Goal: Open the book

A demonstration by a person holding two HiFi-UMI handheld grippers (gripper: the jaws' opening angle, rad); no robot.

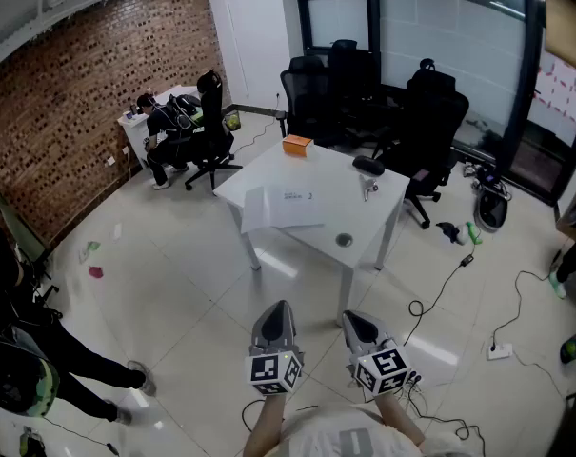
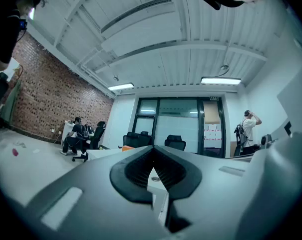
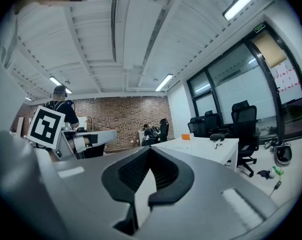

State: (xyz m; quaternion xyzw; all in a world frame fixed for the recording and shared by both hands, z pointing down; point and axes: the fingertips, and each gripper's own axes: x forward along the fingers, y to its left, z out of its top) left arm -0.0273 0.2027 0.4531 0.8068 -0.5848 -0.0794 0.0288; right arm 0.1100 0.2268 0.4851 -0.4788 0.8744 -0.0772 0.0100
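Ahead, white table, book, tiled floor

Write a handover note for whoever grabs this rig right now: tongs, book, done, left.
Left tongs: shut, nothing between the jaws, held low near the body.
Right tongs: the same, shut and empty.
Book: lies flat on the white table, well ahead of both tongs; looks closed, though it is small in the head view.
Done: nothing yet, neither tongs is at the table.
Left: step up to the table, take the cover, open the book.
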